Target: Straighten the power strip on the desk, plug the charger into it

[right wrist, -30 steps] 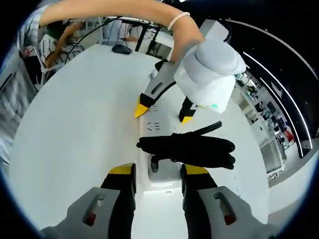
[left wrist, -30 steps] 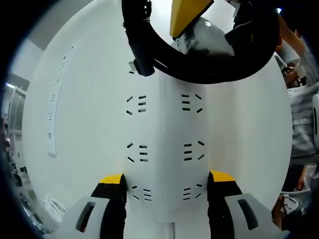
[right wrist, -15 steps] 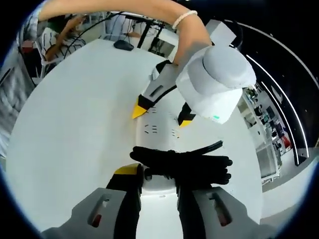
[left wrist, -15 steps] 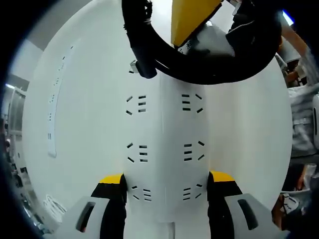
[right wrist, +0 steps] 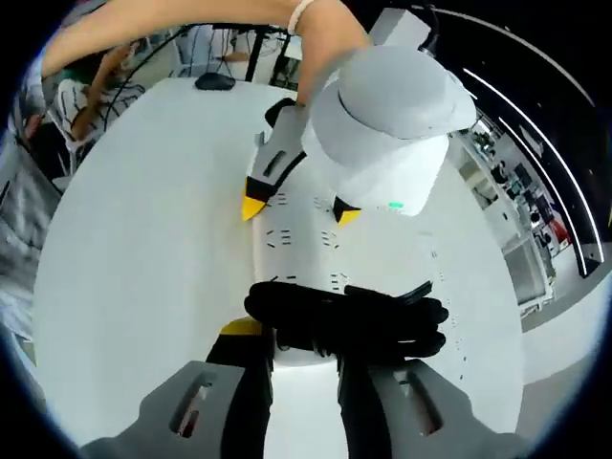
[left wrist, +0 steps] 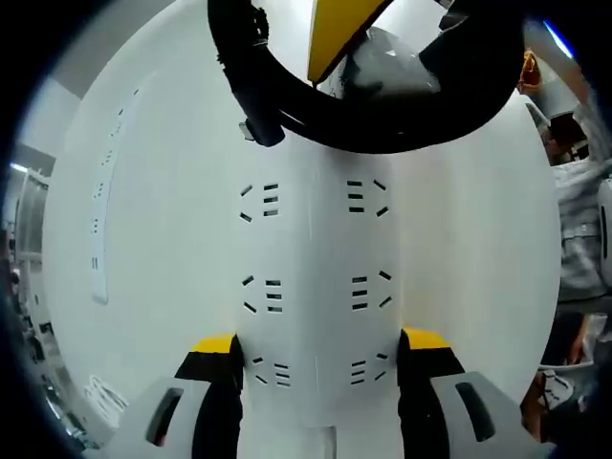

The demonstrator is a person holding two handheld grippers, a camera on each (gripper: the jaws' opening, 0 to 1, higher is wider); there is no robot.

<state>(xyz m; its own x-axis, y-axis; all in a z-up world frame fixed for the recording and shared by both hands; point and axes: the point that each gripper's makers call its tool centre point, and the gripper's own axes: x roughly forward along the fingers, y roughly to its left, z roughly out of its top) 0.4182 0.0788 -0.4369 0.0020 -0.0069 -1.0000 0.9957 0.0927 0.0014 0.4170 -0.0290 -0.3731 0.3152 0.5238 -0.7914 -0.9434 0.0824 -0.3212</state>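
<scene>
Both hand-held grippers clamp the power strip [left wrist: 316,287].

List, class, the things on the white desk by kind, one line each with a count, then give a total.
Power strips: 2, the large one held by the left claw, and a slim one lying at the desk's far left.
Bundled black cables: 1.
Computer mice: 1.
Total: 4

White power strip [left wrist: 316,287] lying lengthwise on the white worktop [left wrist: 172,249], clasped at its near end between the left tongs [left wrist: 318,349]. Coiled black cable [left wrist: 287,105] across its far end, beside the right tongs' yellow tip [left wrist: 335,33].
</scene>
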